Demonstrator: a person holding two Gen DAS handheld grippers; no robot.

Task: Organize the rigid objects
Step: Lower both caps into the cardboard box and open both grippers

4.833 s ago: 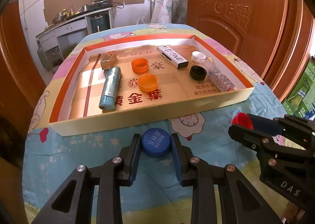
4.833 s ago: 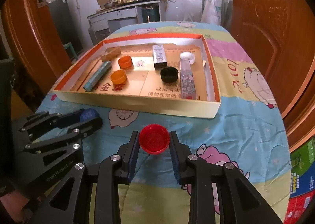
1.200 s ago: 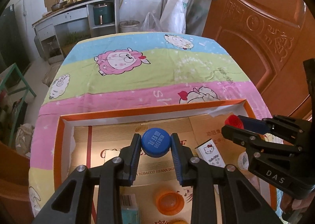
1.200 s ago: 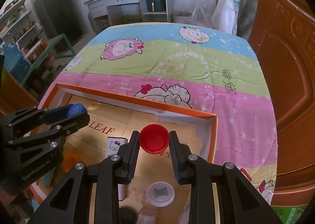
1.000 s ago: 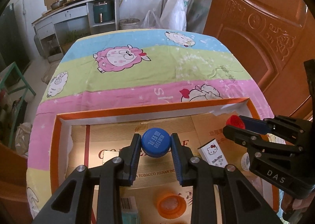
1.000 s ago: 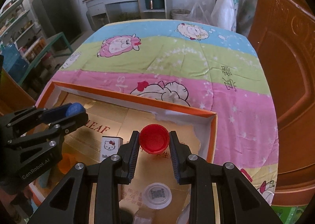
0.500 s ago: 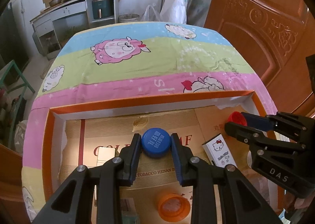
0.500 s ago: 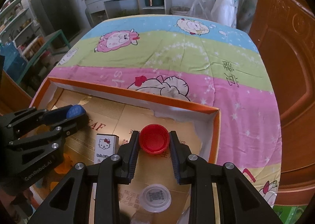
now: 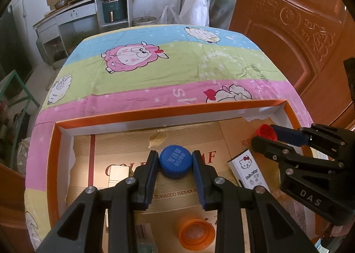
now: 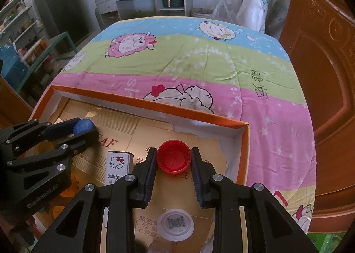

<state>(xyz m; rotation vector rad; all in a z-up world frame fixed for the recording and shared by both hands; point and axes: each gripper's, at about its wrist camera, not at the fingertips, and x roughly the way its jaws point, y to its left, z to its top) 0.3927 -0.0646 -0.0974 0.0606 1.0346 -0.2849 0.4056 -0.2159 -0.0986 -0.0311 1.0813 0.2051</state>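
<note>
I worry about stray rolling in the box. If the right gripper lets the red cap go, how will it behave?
The red cap looks like stiff, light plastic. Held open side up in the right gripper, it would probably land flat on the cardboard box floor; tipped on edge, its round rim could roll.

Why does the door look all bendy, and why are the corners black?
Both wrist views use a fisheye lens: in the left wrist view the wooden door curves and the corners go black; the right wrist view bends the tray rim too. Both are sharp on the blue cap and red cap, with no blur.
</note>
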